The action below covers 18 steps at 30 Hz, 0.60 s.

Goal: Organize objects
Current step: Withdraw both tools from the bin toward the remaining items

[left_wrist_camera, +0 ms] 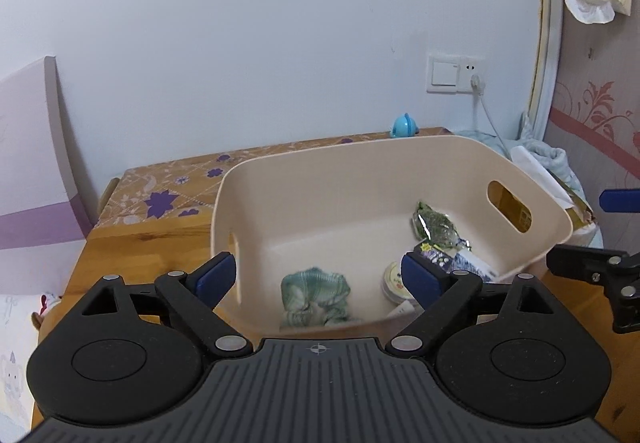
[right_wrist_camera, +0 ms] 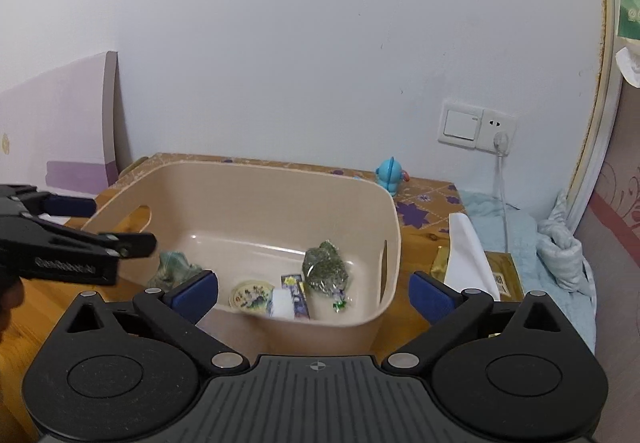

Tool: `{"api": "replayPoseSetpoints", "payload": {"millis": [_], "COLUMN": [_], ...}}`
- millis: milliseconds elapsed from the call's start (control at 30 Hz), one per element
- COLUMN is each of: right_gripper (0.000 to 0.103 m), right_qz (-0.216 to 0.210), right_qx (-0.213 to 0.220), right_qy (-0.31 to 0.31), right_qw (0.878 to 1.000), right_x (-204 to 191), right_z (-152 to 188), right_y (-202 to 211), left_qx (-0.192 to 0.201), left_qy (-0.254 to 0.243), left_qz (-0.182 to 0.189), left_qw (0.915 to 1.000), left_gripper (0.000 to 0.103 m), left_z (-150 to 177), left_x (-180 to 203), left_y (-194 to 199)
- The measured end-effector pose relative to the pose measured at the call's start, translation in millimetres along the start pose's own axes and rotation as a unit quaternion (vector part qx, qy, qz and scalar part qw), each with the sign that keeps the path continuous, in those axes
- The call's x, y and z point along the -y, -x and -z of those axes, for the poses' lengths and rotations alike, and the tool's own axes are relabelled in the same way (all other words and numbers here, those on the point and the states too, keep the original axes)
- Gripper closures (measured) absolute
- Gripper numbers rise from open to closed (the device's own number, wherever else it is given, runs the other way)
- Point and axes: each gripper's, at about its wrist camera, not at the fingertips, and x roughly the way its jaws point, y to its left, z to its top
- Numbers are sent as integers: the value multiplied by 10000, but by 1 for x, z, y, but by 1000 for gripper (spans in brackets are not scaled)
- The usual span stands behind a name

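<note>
1. Objects for tidying already lie in the beige bin (left_wrist_camera: 520, 179); the left gripper (left_wrist_camera: 320, 277) hangs over its near rim with both blue pads spread wide and nothing between them.
2. Beside it, the right gripper (right_wrist_camera: 314, 293) is just as wide apart and empty, over the same near rim.
3. On the bin floor: a crumpled green cloth (left_wrist_camera: 316, 297) towards the left, a round tin (right_wrist_camera: 251, 295), a small printed packet (right_wrist_camera: 298, 299) and a green foil bag (right_wrist_camera: 325, 267) towards the right.
4. Outside, on the wooden table (left_wrist_camera: 132, 247), a small blue toy (right_wrist_camera: 389, 177) stands by the wall, and a gold box (right_wrist_camera: 506, 277) with white paper (right_wrist_camera: 466, 255) over it sits just beside the bin's right wall.
5. Risks, as I judge them: the two grippers are close, so a reach across could knock one against the other; a low pass could catch the bin rim and shove the light bin along the table; pinching the gold box may drag the loose paper with it.
</note>
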Motion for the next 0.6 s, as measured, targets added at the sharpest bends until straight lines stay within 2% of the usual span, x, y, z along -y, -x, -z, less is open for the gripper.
{"api": "replayPoseSetpoints", "payload": {"millis": [300, 467, 600], "right_gripper": [0, 0, 0], "right_qz": [78, 37, -47], "right_qx": [-176, -292, -404], "right_qy": [342, 485, 476], "right_qw": [9992, 9984, 9980], "right_x": [-13, -21, -27], "right_z": [36, 50, 59], "right_y": [5, 8, 6], "left_qx": [81, 59, 47], "left_qy": [-62, -149, -27], "left_qz": [-73, 10, -14], "left_qw": [9999, 9999, 10000], "left_gripper": [8, 8, 8], "left_z": [38, 54, 72], "left_x": [-9, -11, -10], "left_y": [19, 25, 26]}}
